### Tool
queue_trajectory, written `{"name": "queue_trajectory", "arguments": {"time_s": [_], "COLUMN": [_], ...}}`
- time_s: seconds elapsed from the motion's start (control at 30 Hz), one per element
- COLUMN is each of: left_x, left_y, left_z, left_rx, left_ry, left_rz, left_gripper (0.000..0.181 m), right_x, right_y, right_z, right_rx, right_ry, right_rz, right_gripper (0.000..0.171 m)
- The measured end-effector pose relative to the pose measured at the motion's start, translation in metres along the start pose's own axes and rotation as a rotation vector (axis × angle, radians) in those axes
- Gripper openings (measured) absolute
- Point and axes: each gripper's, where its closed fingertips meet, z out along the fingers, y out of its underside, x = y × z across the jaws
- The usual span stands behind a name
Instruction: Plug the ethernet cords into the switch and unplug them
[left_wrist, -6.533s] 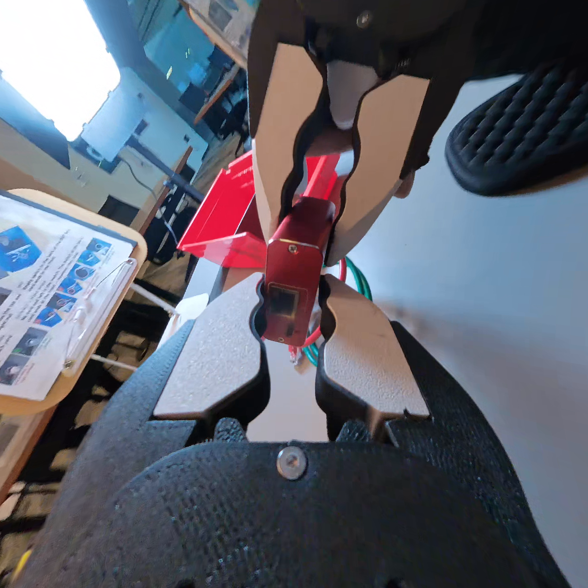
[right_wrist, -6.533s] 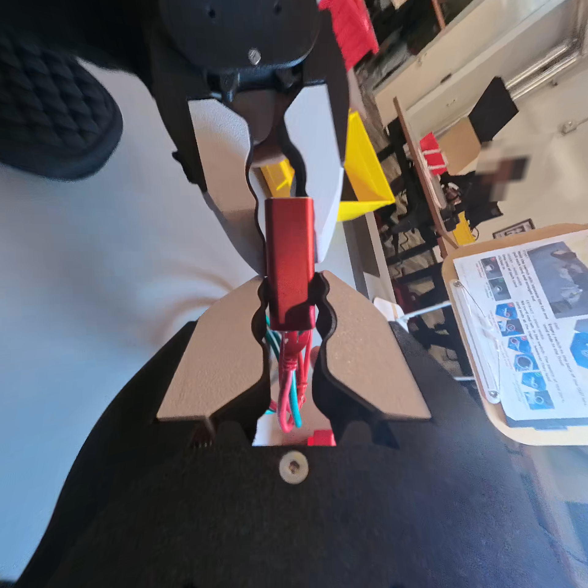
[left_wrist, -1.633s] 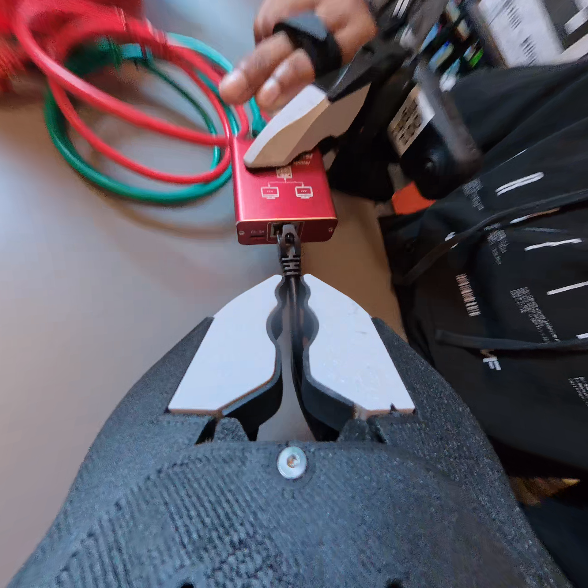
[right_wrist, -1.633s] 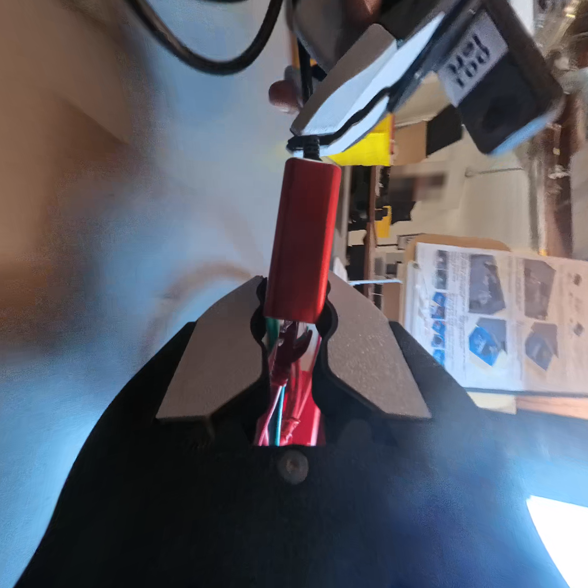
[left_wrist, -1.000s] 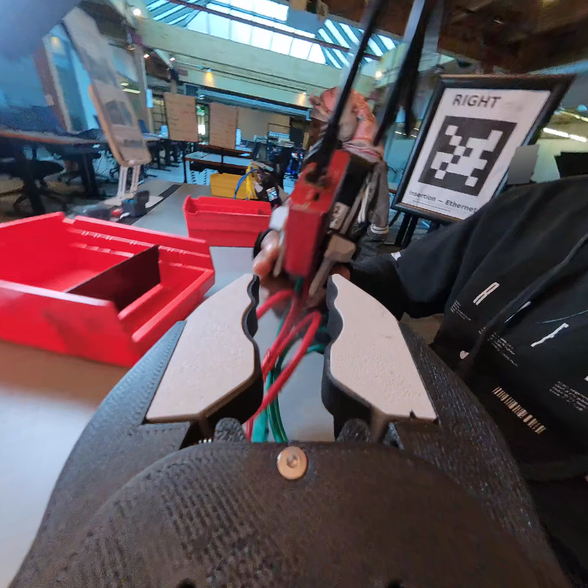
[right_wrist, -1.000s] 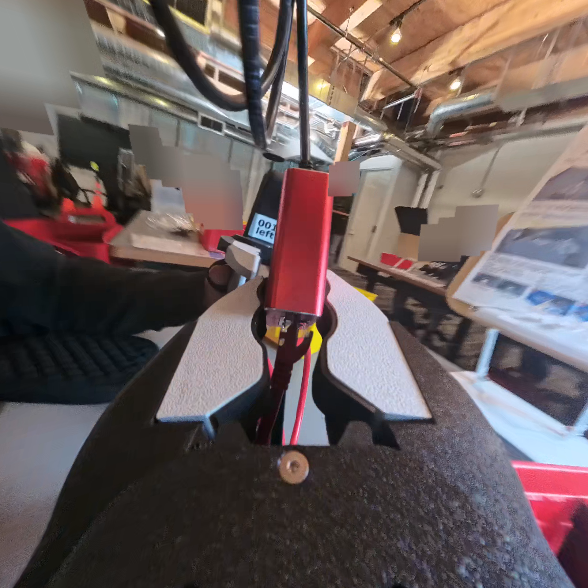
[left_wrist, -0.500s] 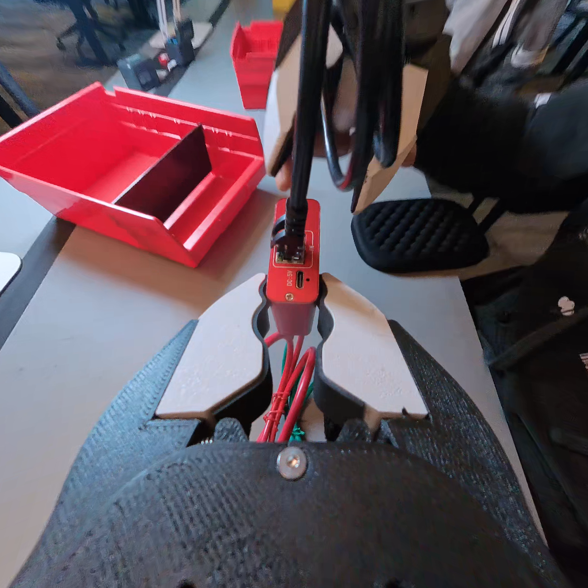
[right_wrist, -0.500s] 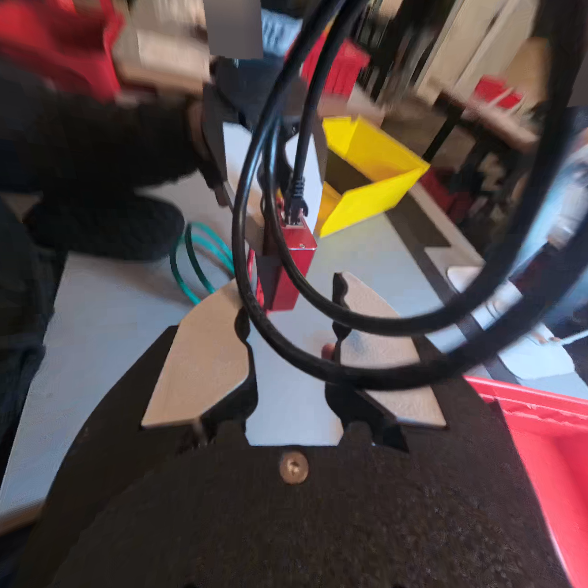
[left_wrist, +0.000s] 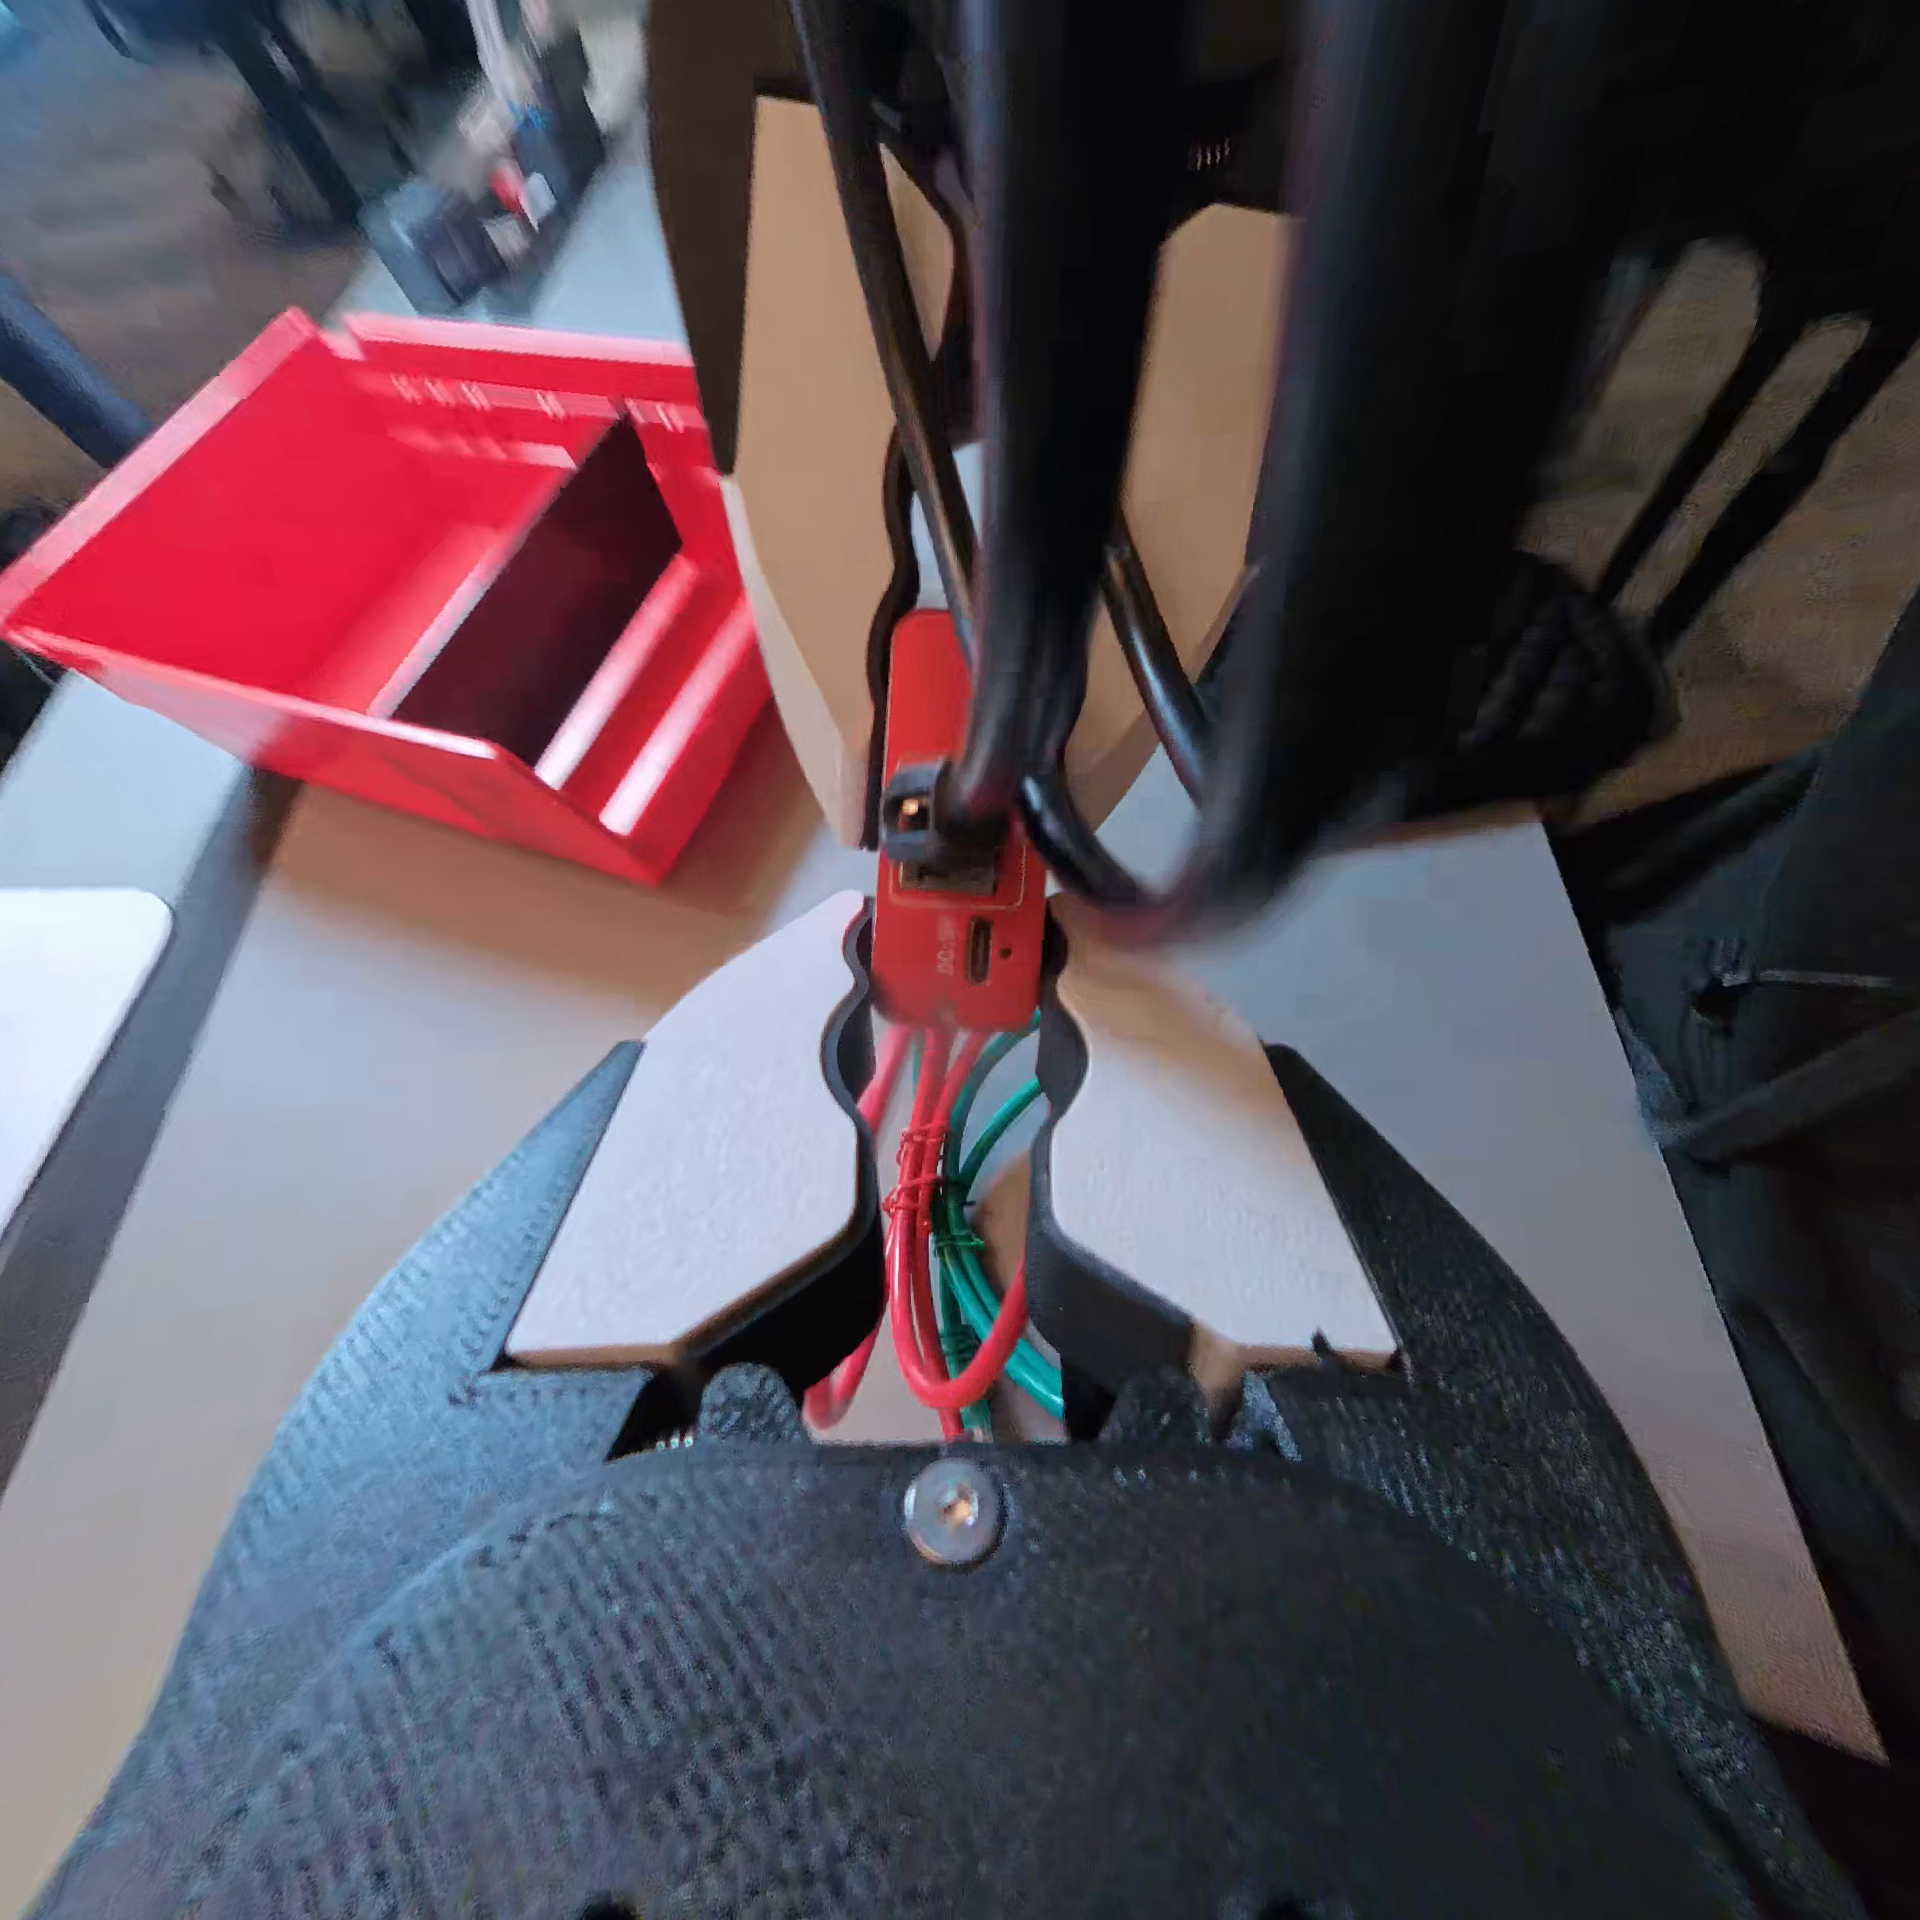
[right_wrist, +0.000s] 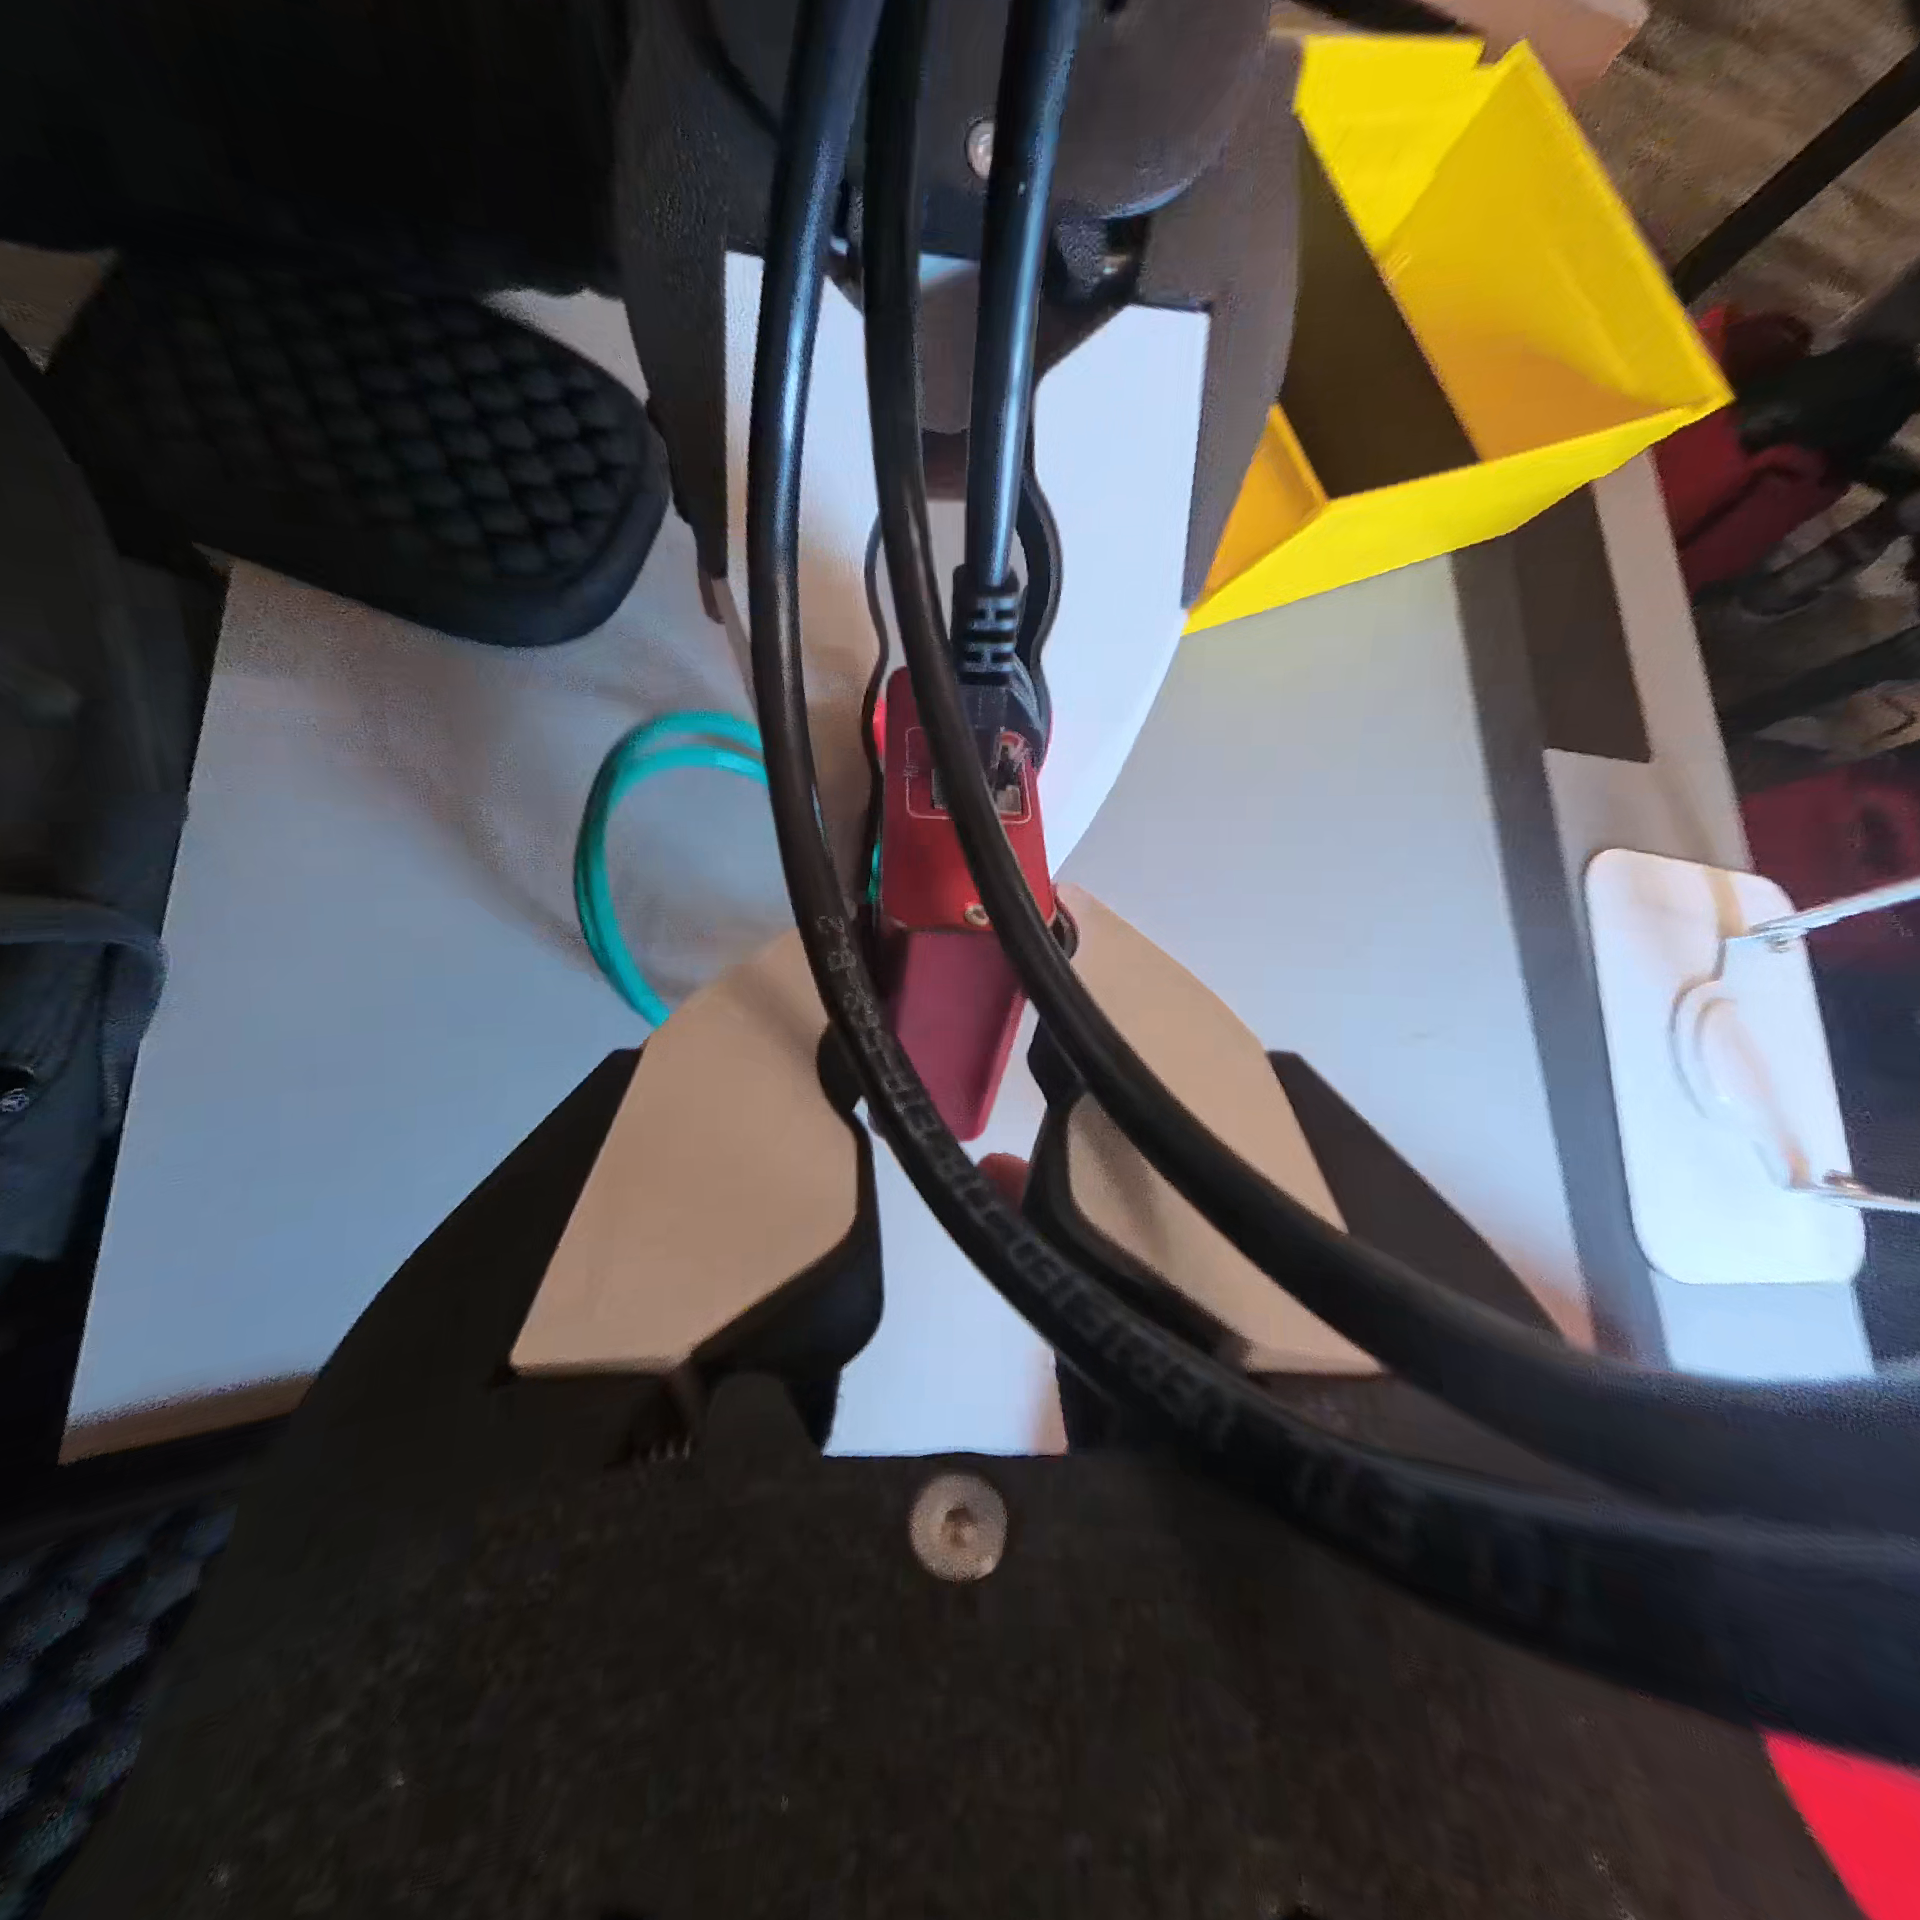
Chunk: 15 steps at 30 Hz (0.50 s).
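left wrist view: black cords (left_wrist: 1023, 436) hide switch (left_wrist: 961, 935) ports.

Each camera sits behind its own gripper and looks forward along the two fingers, tilted down to the table (left_wrist: 436, 997). The left wrist view and the right wrist view face each other, both very near (almost touching) the red switch (left_wrist: 956, 935) (right_wrist: 961, 842) between them. They share this switch and the black cord (left_wrist: 1023, 540) (right_wrist: 1003, 343).
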Motion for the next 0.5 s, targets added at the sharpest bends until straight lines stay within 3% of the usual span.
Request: {"name": "queue_trajectory", "arguments": {"time_s": [0.1,0.23,0.33,0.5], "left_x": [-0.026,-0.055,-0.065,-0.055], "left_y": [-0.02,-0.023,0.0,0.067], "left_z": [-0.025,-0.065,-0.073,-0.052], "left_rx": [0.181,0.333,0.331,0.24], "left_ry": [-0.123,-0.273,-0.351,-0.349], "left_rz": [-0.01,-0.071,-0.095,-0.178], "left_gripper": [0.039,0.042,0.041,0.038], "right_x": [0.027,0.082,0.122,0.194], "right_y": [-0.013,-0.02,-0.026,-0.017], "right_z": [-0.032,-0.094,-0.145,-0.211], "right_rx": [0.035,0.071,0.119,0.15], "right_ry": [0.07,0.226,0.318,0.507], "right_rz": [-0.001,0.028,0.068,0.128], "right_gripper": [0.027,0.027,0.027,0.027]}}
